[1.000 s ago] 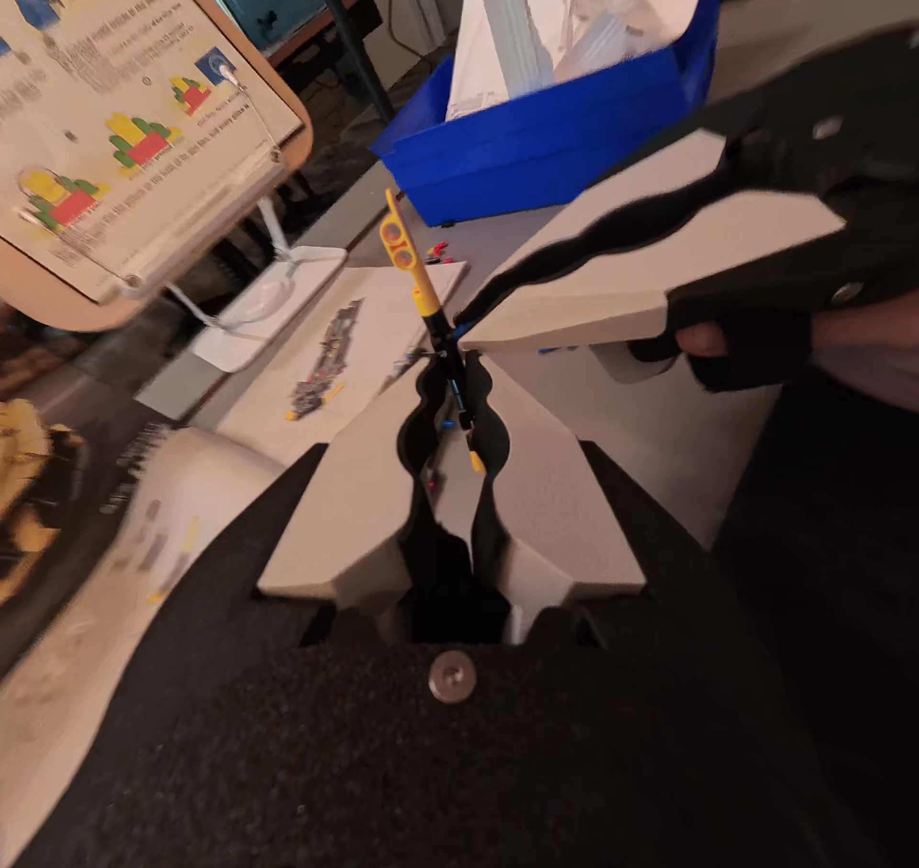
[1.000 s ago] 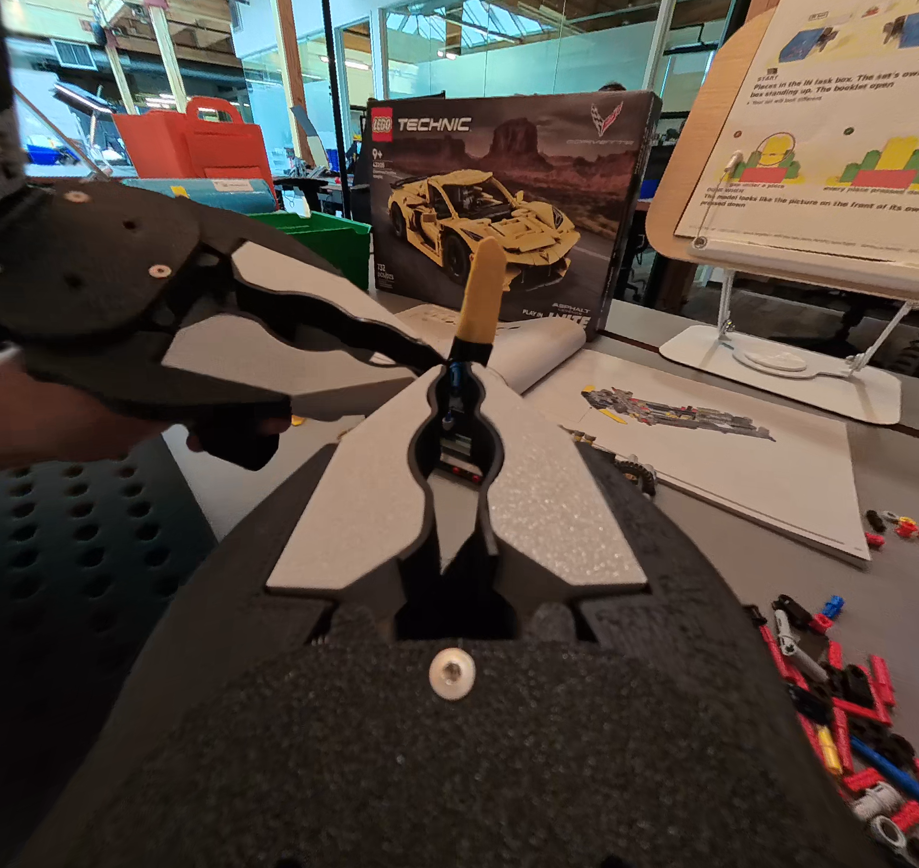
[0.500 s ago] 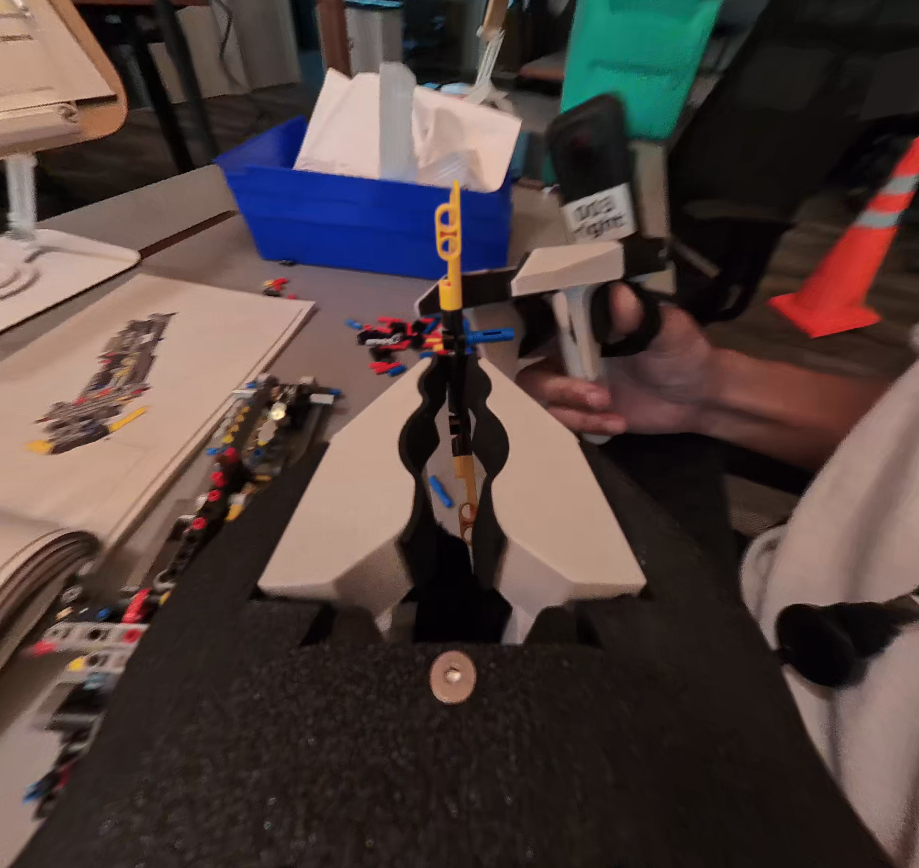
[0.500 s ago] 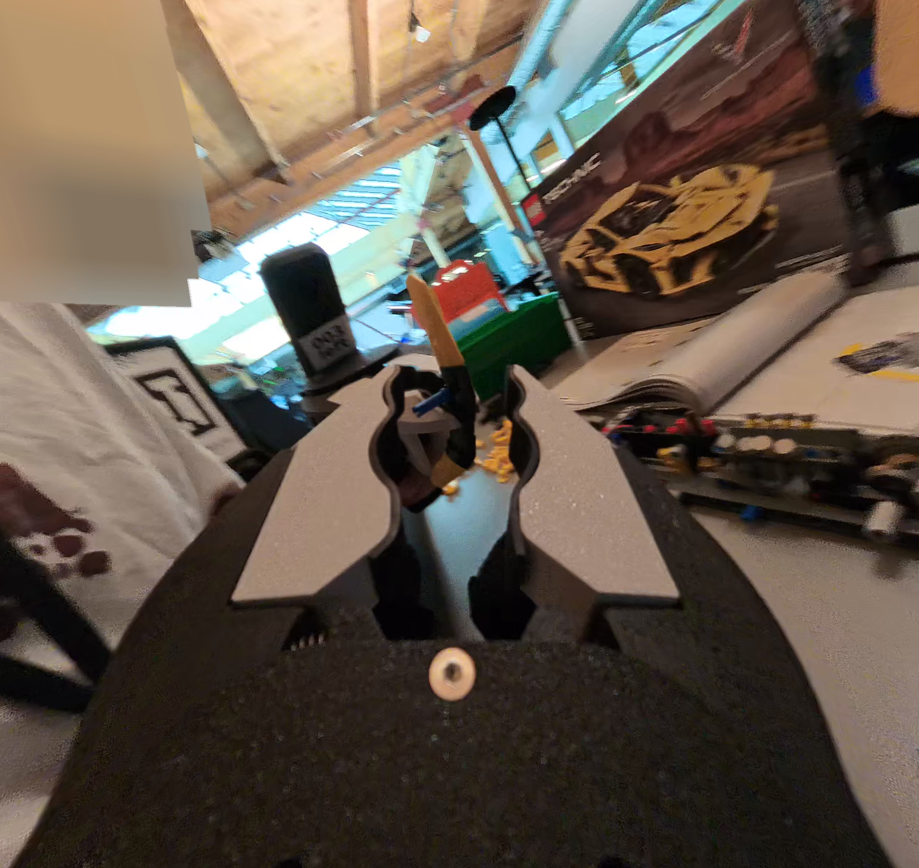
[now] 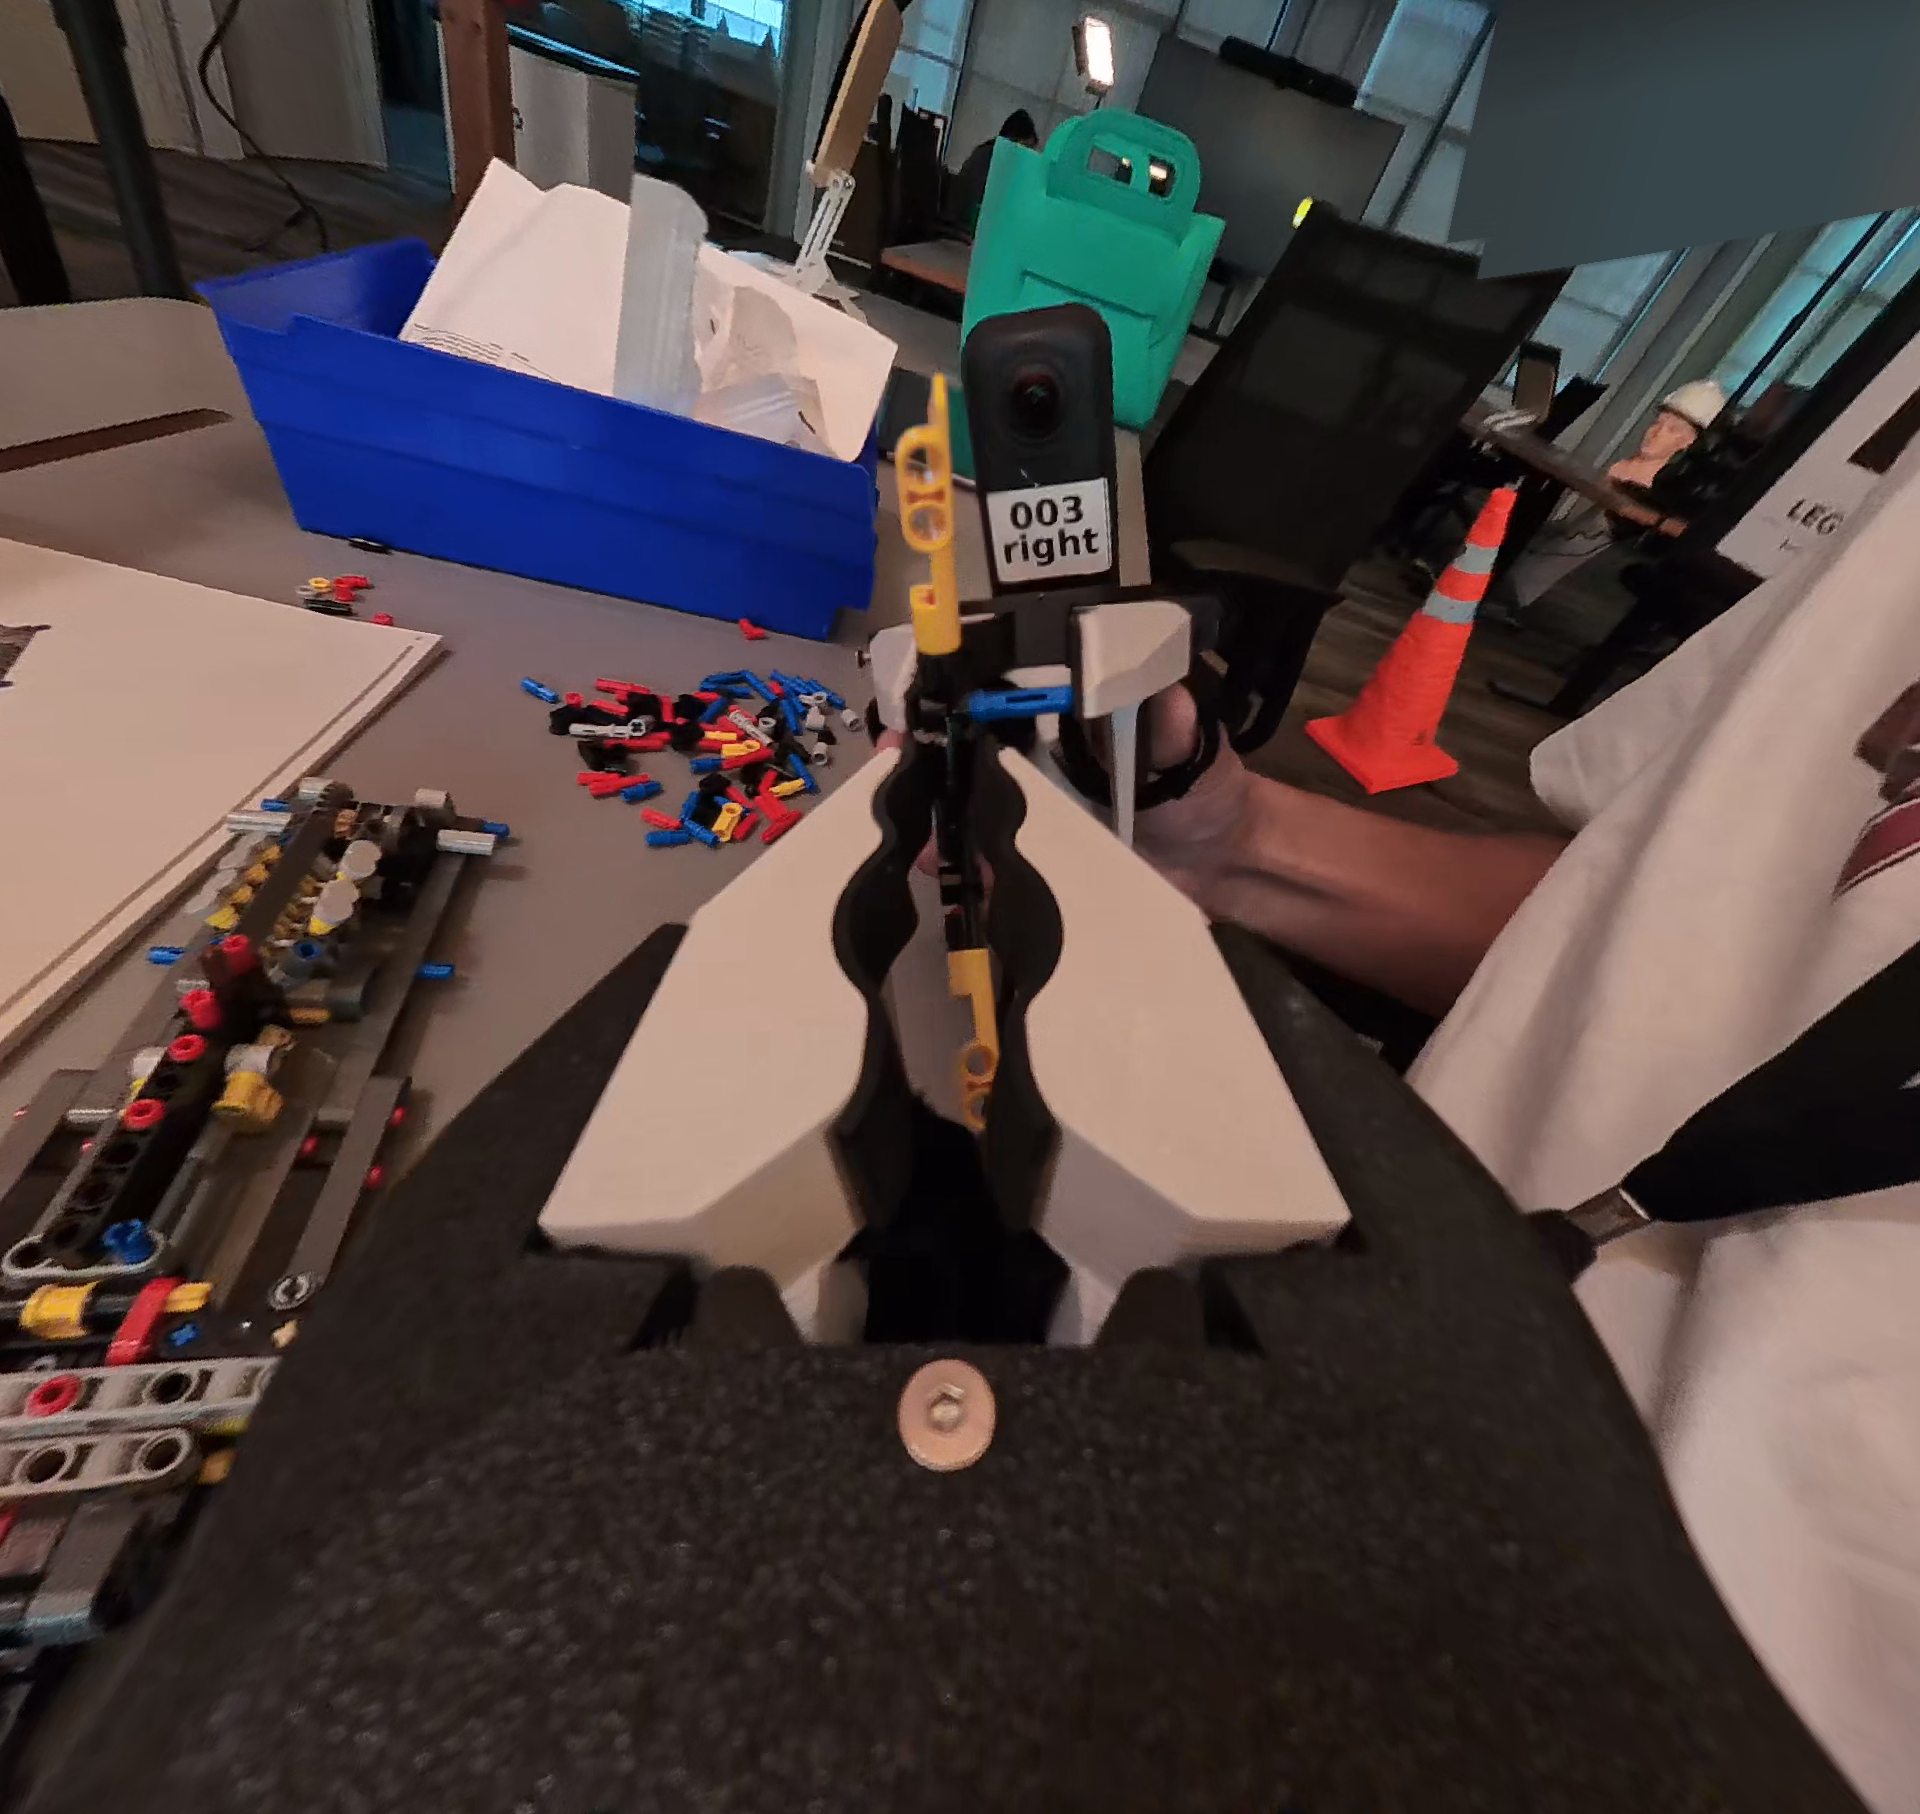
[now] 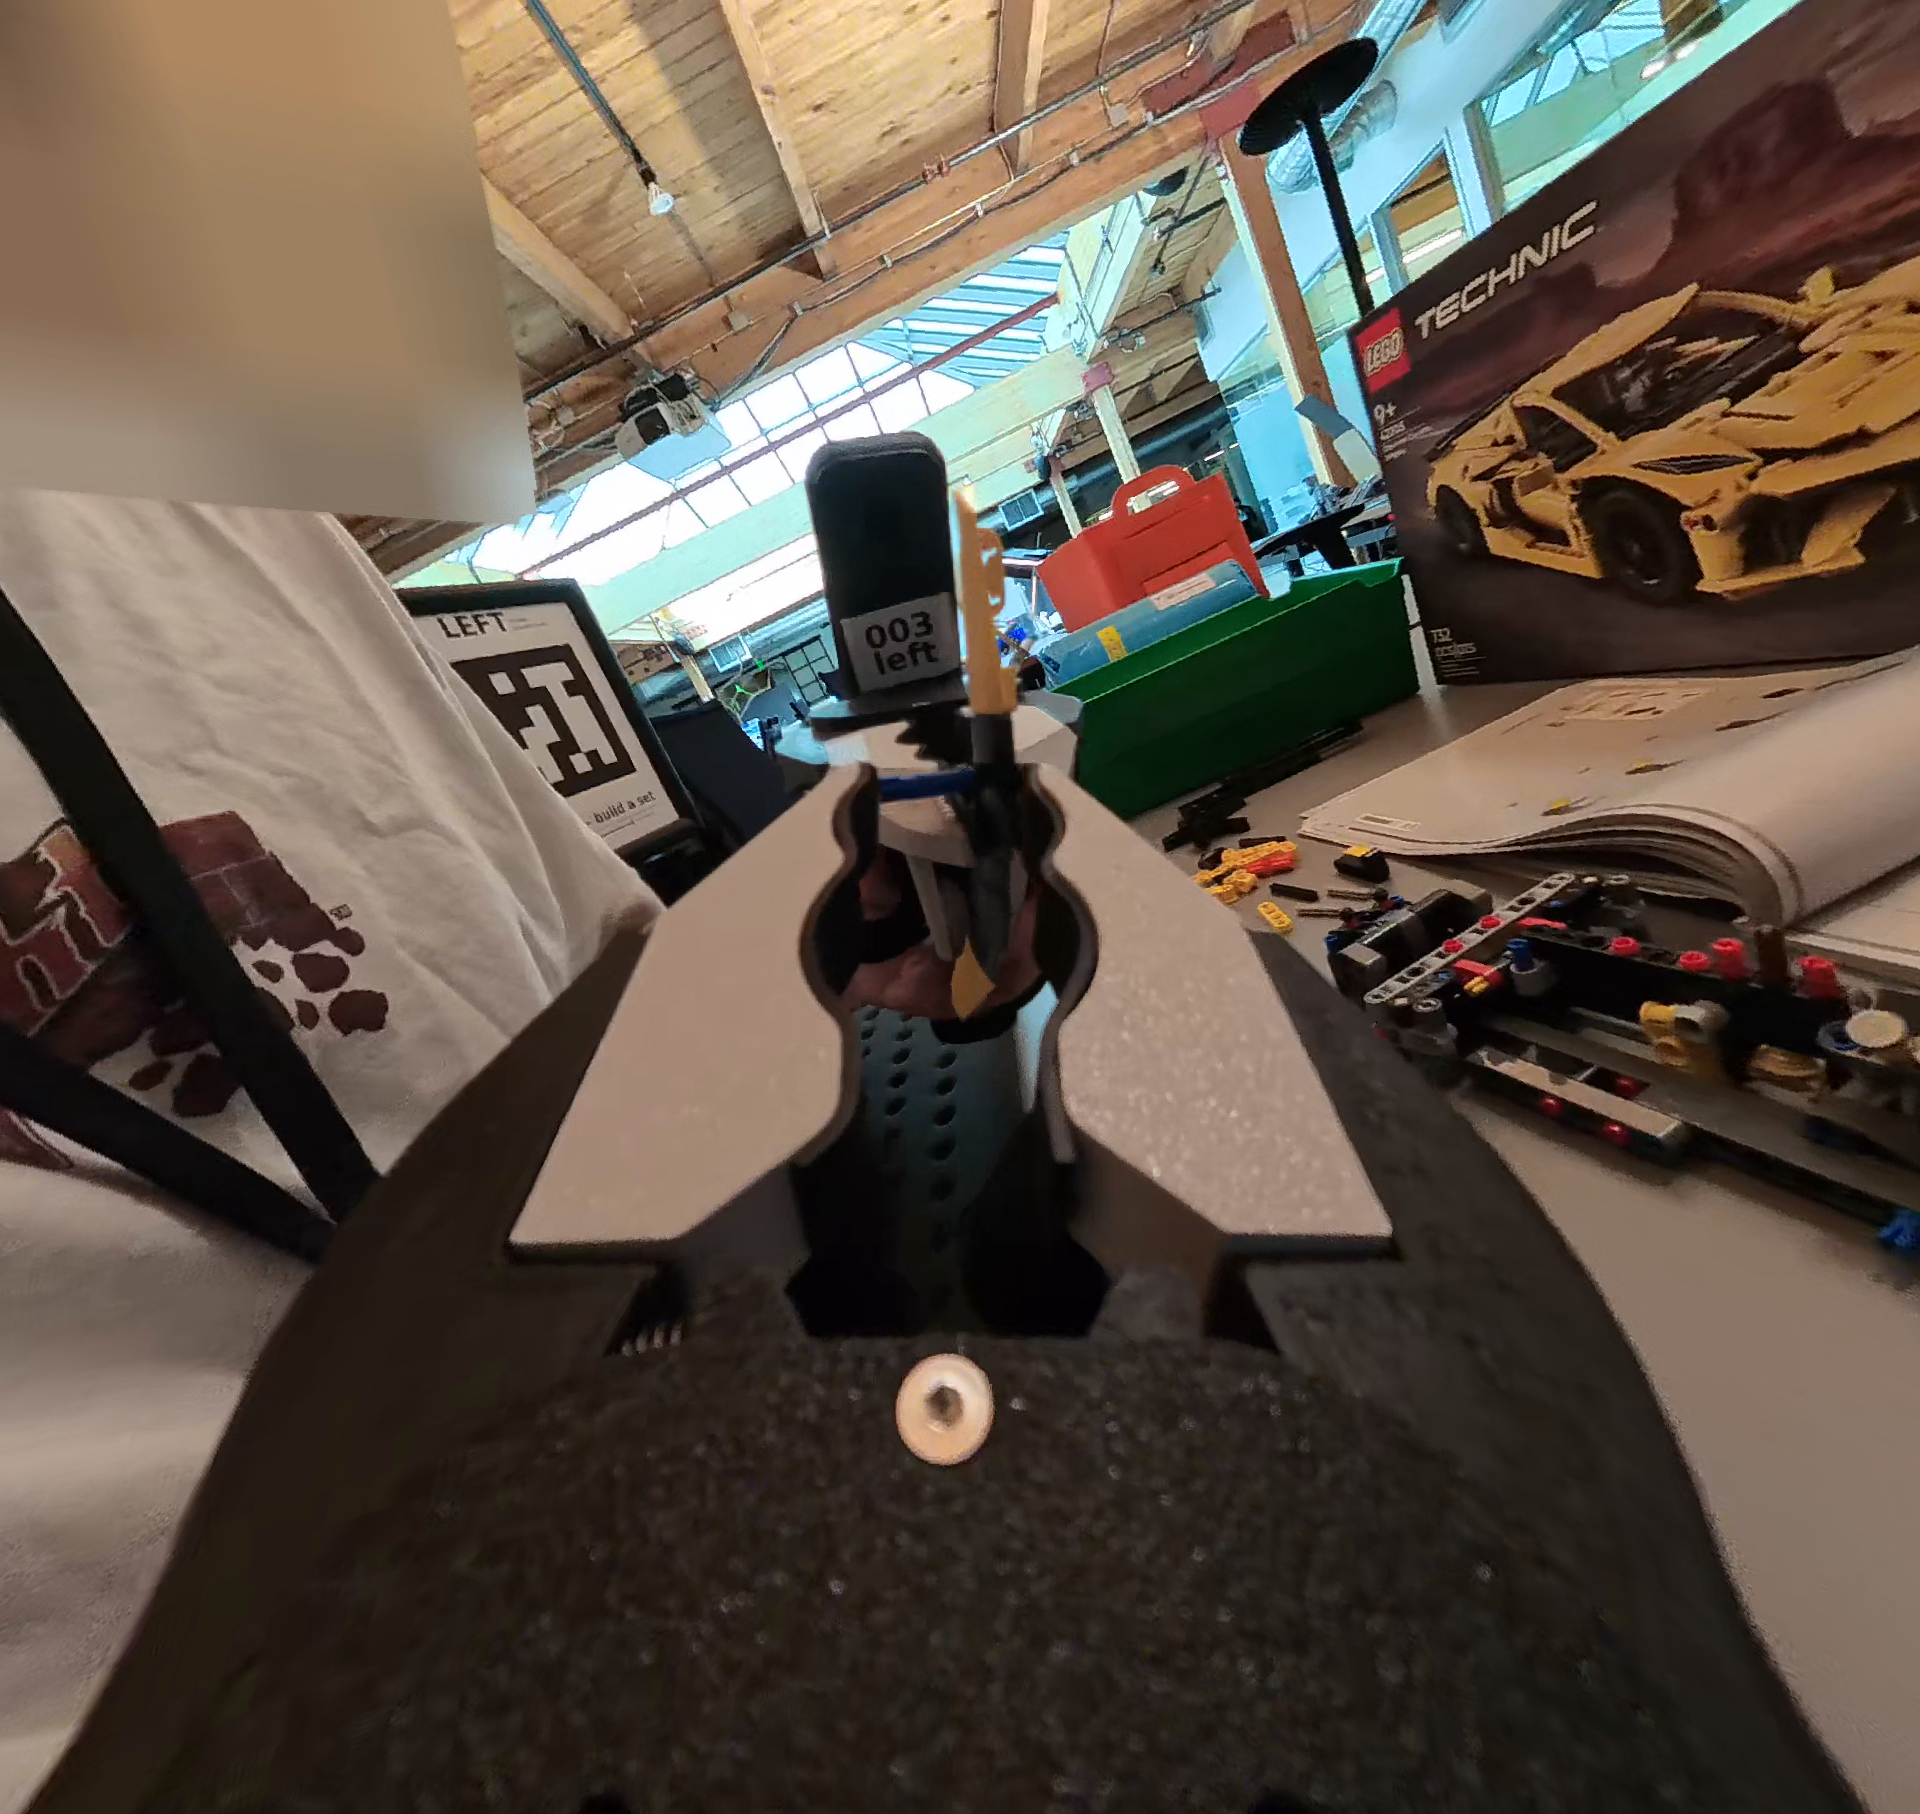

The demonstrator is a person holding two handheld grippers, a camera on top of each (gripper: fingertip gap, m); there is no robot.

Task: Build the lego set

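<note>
The half-built chassis point(image 5: 208, 1089) at eight o'clock in the left wrist view is cut off by the left edge. In the right wrist view the set box point(image 6: 1662, 434) at two o'clock runs off the right edge. There the held assembly's point(image 6: 987, 829) lower end is too dark to make out.

Loose pieces point(image 5: 707, 748) before bin point(image 5: 540, 476)

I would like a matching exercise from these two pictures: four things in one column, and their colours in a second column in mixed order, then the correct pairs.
Things:
1. bin with white papers
2. traffic cone
3. bin beside the set's box
4. car pictured on the box

Colours:
A. green
B. yellow
C. blue
D. orange

Pairs: 1-C, 2-D, 3-A, 4-B
</note>
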